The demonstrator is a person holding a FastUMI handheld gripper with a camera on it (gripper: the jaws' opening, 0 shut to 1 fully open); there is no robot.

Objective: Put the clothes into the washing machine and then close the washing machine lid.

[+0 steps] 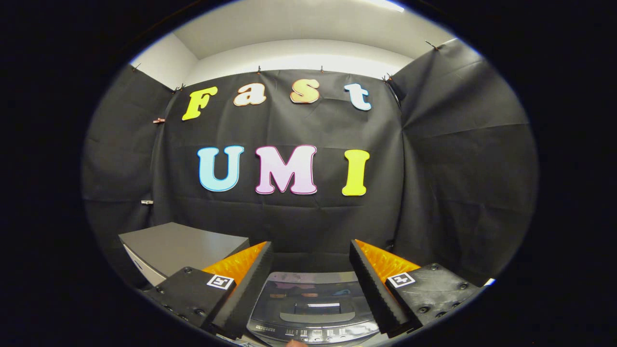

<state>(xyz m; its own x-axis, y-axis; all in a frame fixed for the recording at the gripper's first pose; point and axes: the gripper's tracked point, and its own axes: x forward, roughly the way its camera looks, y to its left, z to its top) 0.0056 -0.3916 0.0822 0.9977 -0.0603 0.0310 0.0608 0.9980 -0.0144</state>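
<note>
A grey box-like unit [178,246] is standing off to the left, beside and slightly behind the washing machine, against the black cloth wall [458,168]; the tool [311,282] is hovering above the washing machine [311,308], its two fingers spreading wide with nothing between them; the left finger [246,289] is slanting over the machine's left edge, the right finger [376,286] over its right edge; between them the washing machine lid [311,294] is lying shut, its dark glossy top reflecting the wall; the control panel [308,331] is running along the near edge of the machine, just below the fingers.
</note>
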